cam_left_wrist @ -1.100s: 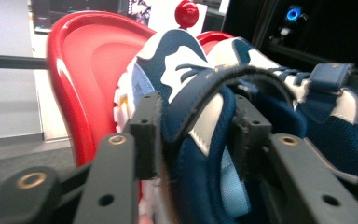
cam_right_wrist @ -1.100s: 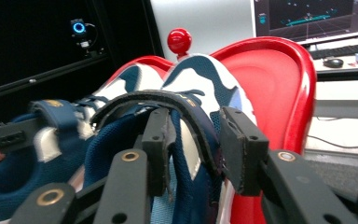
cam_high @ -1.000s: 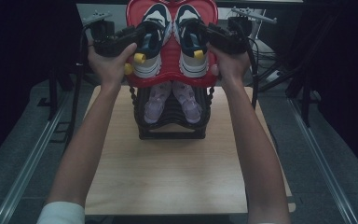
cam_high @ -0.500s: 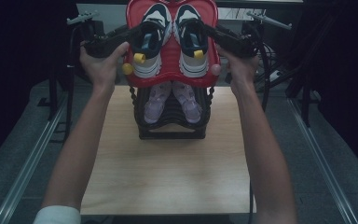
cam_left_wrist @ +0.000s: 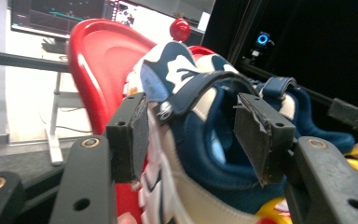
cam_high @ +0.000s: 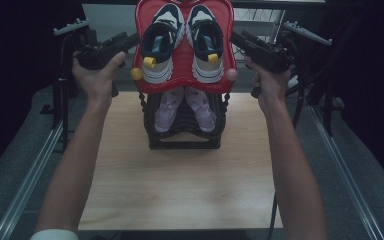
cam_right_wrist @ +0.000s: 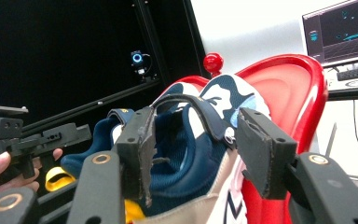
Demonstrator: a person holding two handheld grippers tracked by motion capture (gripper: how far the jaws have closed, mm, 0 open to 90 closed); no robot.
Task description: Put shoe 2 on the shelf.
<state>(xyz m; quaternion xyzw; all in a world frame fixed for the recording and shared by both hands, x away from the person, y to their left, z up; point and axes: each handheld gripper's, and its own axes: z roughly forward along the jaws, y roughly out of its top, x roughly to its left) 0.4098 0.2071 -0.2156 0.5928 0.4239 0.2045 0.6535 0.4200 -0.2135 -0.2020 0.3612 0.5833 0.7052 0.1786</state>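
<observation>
Holding 2 navy-white sneakers (cam_high: 182, 42) on red tray (cam_high: 139, 60) atop black rack (cam_high: 185, 135) on counter (cam_high: 180, 190). Left gripper (cam_high: 130, 41) and right gripper (cam_high: 237, 39) flanking tray, fingers just opened wide, gripping nothing.

Your red shoe tray (cam_high: 184, 82) cut off at the high view's top edge, pink shoes (cam_high: 184, 107) half hidden beneath it, black rack (cam_high: 182, 135) mostly covered, your elbows cropped at the bottom edge.

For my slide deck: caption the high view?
Open left gripper and right gripper flank navy-and-white sneakers on a red rack tray.
</observation>
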